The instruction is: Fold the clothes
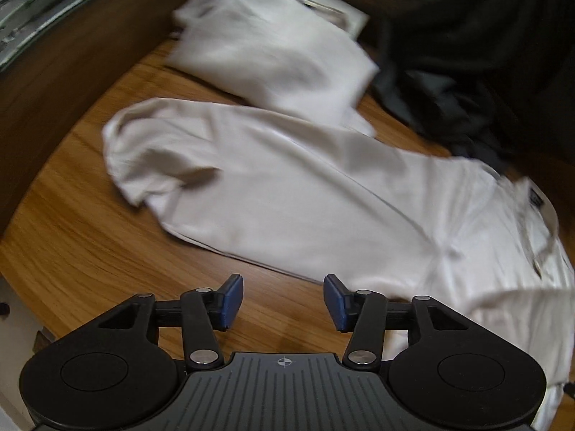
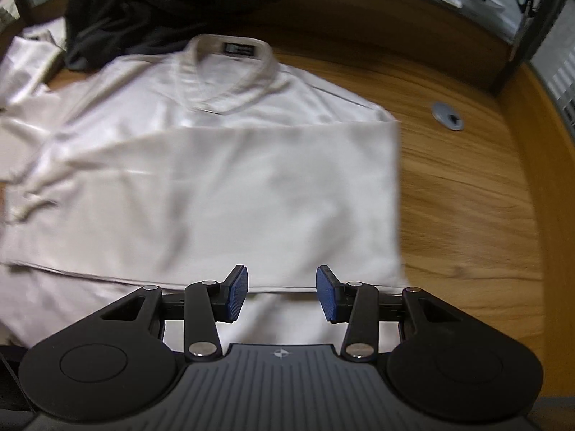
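Both of my tools stand with jaws apart and nothing between the blue pads.

From the left wrist, my left tool (image 1: 283,300) hovers over the wooden worktop (image 1: 82,237), just short of the shirt's near edge. The pale collared shirt (image 1: 305,194) lies flat, its long axis running from a sleeve on the far left of the shirt to the collar at its right. Beyond the shirt sits a folded white garment (image 1: 273,54), and a dark heap of cloth (image 1: 467,54) lies past the shirt's collar end.

From the right wrist, my right tool (image 2: 282,294) hangs over the shirt's near hem. One side panel (image 2: 287,201) is already turned in over the chest, its edge straight; the collar (image 2: 233,72) points away from me. I judge the sleeve on the shirt's other side sits nearer my left tool.
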`<state>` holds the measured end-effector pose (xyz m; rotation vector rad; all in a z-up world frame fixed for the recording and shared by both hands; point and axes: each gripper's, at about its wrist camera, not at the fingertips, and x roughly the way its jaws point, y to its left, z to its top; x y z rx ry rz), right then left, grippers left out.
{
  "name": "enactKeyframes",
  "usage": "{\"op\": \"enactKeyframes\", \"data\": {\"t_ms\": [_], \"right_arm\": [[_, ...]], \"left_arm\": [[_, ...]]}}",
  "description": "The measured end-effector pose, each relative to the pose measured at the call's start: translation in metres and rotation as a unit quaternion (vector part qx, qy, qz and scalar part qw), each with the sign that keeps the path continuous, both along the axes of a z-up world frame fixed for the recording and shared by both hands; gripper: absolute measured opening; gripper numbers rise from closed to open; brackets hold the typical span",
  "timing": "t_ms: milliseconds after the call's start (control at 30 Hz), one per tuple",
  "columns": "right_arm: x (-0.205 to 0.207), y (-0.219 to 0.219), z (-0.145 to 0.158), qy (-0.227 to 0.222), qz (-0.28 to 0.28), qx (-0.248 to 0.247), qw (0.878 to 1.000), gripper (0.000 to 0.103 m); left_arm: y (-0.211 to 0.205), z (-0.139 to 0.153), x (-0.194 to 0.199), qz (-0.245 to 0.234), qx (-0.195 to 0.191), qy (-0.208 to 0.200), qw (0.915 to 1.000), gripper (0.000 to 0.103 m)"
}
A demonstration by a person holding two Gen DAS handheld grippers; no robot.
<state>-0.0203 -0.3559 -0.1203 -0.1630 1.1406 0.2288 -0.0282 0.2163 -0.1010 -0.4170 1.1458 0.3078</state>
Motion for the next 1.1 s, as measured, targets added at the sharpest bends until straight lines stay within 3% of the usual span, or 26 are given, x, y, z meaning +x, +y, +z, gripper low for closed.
{"op": "enactKeyframes", "data": {"t_ms": [133, 200, 400, 600, 767, 933, 1100], "right_arm": [[-0.005, 0.048, 0.020, 0.009, -0.002, 0.044, 0.999, 0.047], [-0.007, 0.084, 0.032, 0.002, 0.024, 0.061, 0.998, 0.047], [0.001, 0.217, 0.050, -0.013, 0.163, 0.087, 0.983, 0.047], [0.002, 0.354, 0.040, -0.019, 0.318, 0.074, 0.945, 0.047], [-0.008, 0.452, 0.026, -0.034, 0.426, 0.049, 0.903, 0.048], [-0.017, 0.522, 0.016, -0.044, 0.494, 0.040, 0.867, 0.050], [-0.022, 0.569, 0.007, -0.041, 0.525, 0.038, 0.849, 0.050]], "left_arm": [[0.041, -0.001, 0.000, 0.004, -0.001, -0.009, 1.0000, 0.057], [0.059, -0.003, -0.001, -0.006, -0.007, -0.013, 0.9999, 0.058], [0.090, -0.015, -0.011, -0.033, -0.032, -0.017, 0.9988, 0.058], [0.102, -0.013, -0.031, -0.062, -0.039, -0.018, 0.9971, 0.061], [0.107, -0.013, -0.050, -0.064, -0.046, -0.006, 0.9969, 0.062], [0.108, -0.014, -0.067, -0.072, -0.032, 0.010, 0.9968, 0.063], [0.110, -0.012, -0.085, -0.072, -0.022, 0.014, 0.9970, 0.066]]}}
